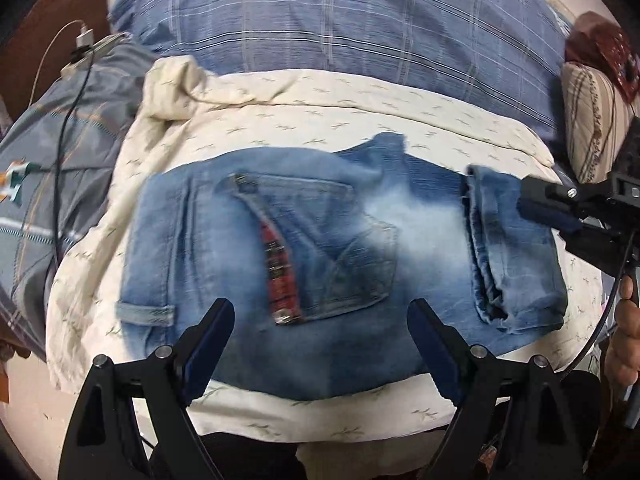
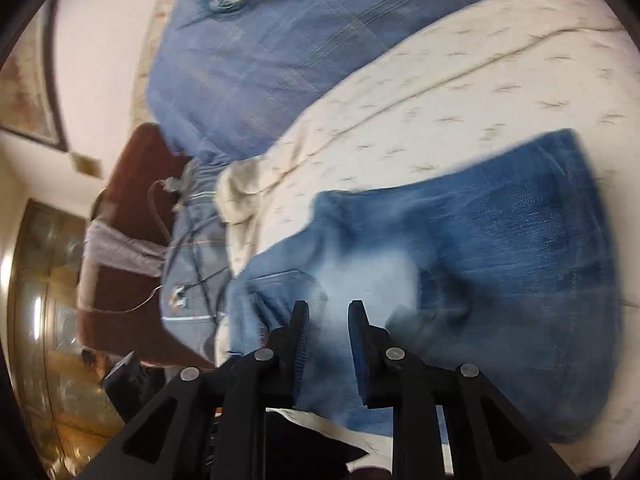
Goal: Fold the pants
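Note:
Faded blue jeans (image 1: 224, 216) lie folded across the cream sheet, their back pocket (image 1: 360, 264) and red-lined waistband (image 1: 280, 276) facing up. The leg cuffs (image 1: 504, 240) are doubled over onto the right end. My left gripper (image 1: 320, 312) hovers over the near edge of the jeans, jaws wide open and empty. My right gripper (image 1: 524, 206) hangs just above the cuffs at the right. In the right wrist view the right gripper (image 2: 328, 308) shows a narrow gap between its fingers with nothing in it, and the blurred jeans (image 2: 480, 260) lie below.
The cream sheet (image 1: 320, 112) covers the bed, with a blue plaid blanket (image 1: 340, 28) behind it. Grey plaid bedding (image 1: 60, 160) with a charger cable (image 1: 56, 184) lies to the left. A striped pillow (image 1: 588, 112) sits at the right. A hand (image 1: 624, 320) holds the right gripper.

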The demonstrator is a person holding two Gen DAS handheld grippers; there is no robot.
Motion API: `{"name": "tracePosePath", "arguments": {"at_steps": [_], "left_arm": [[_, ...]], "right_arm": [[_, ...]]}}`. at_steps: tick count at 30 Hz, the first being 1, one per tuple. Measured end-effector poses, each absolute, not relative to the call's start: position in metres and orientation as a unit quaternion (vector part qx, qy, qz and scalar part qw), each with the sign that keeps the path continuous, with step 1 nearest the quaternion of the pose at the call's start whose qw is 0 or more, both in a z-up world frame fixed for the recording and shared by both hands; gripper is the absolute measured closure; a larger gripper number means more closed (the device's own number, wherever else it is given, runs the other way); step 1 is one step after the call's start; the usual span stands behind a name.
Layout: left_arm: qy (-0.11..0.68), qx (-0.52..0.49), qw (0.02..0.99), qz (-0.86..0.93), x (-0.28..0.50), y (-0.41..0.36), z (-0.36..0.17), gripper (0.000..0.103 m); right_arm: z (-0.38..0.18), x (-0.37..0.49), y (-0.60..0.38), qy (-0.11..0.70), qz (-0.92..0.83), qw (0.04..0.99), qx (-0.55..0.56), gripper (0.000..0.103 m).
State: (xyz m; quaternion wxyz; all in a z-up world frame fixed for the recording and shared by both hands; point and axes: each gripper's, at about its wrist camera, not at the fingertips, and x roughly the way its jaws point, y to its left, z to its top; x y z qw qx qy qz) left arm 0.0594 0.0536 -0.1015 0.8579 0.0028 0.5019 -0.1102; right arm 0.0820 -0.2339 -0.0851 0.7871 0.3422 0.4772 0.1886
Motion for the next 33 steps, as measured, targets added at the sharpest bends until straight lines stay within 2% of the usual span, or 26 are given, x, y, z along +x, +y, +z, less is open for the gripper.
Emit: {"name": "tracePosePath", "arguments": {"at_steps": [6,12,19,23,26,29,33], "left_arm": [[0.498,0.008,0.857,-0.135,0.053,0.033,-0.099,0.015],[0.480,0.053,0.857,-0.180,0.059,-0.032,-0.095,0.015],[0.501,0.088,0.839,-0.194,0.086,-0.093,-0.121,0.015],[0.531,0.121,0.818,-0.188,0.088,-0.100,-0.153,0.014],[0.529,0.113,0.819,-0.191,0.087,-0.095,-0.156,0.013],[0.538,0.113,0.814,-0.190,0.088,-0.092,-0.147,0.013],[0.507,0.098,0.835,-0.191,0.090,-0.084,-0.118,0.013]], "right_arm": [[-0.088,0.073,-0.259,0.452,0.154,0.810,0.342,0.079],[-0.094,0.062,-0.305,0.439,0.113,0.818,0.354,0.079],[-0.107,0.084,-0.335,0.441,0.101,0.809,0.376,0.079],[-0.134,0.112,-0.346,0.471,0.085,0.794,0.376,0.078],[-0.159,0.128,-0.352,0.487,0.085,0.776,0.393,0.079],[-0.153,0.126,-0.355,0.473,0.088,0.782,0.397,0.079],[-0.124,0.099,-0.354,0.439,0.102,0.812,0.371,0.078]]}}
